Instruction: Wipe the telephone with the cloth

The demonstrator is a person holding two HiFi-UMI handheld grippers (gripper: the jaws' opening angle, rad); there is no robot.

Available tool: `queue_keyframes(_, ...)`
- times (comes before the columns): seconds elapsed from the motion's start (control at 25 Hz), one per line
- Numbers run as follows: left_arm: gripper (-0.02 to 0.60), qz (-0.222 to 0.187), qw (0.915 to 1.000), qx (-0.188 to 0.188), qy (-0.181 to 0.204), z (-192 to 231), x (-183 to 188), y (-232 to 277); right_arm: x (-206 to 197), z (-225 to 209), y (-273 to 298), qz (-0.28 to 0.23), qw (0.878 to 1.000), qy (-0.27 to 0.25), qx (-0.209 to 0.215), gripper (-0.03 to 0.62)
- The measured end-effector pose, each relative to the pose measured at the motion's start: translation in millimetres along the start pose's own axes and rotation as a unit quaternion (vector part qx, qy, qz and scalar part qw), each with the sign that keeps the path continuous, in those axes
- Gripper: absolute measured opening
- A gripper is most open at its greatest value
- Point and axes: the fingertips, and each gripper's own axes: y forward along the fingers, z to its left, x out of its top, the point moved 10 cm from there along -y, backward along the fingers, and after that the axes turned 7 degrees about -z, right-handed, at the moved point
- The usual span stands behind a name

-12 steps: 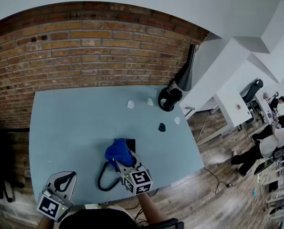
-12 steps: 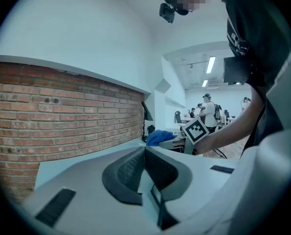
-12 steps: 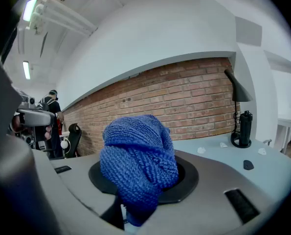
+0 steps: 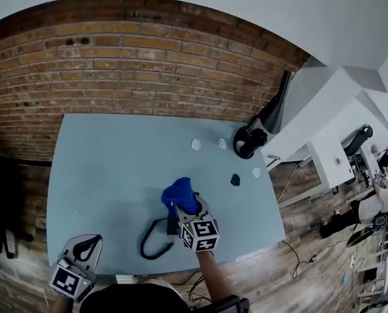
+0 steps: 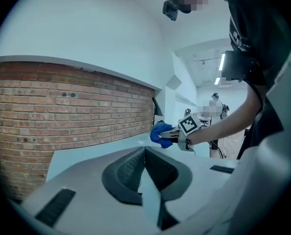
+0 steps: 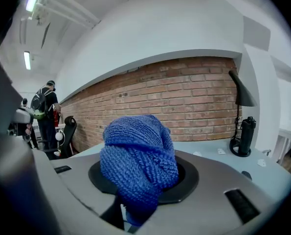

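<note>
My right gripper [image 4: 184, 210] is shut on a bunched blue cloth [image 4: 179, 195], low over the middle-front of the pale blue table [image 4: 109, 168]. Just under the cloth lies the black telephone [image 4: 172, 225], mostly hidden, with its black cord [image 4: 148, 243] looping to the left. In the right gripper view the cloth [image 6: 138, 155] fills the space between the jaws of the right gripper [image 6: 135, 199]. My left gripper [image 4: 86, 245] hangs at the table's front left corner, shut and holding nothing. In the left gripper view the pads of the left gripper [image 5: 145, 150] meet, and the cloth [image 5: 160, 133] shows far ahead.
A black desk lamp [image 4: 249, 141] stands at the table's far right corner. Small white scraps [image 4: 195, 145] and a small dark object [image 4: 235, 179] lie near it. A brick wall [image 4: 148, 70] runs behind the table. People sit at desks far to the right [image 4: 376, 207].
The right gripper has carried the cloth a little farther across the telephone, away from me. The head view has shifted slightly. The left gripper has stayed where it was.
</note>
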Motion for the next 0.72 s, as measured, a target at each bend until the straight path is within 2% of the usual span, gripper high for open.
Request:
queue_keyframes(0.28,0.003,0.009,0.9999,0.012,-0.006,3,-4,-12,-3,-12,24,0.010,1.000,0.011,0.003,0.169)
queue_keyframes(0.72,0.003,0.025,0.9994,0.019,-0.012,11,-13,-21,-29,-28,57,0.054,0.998,-0.004,-0.025,0.169)
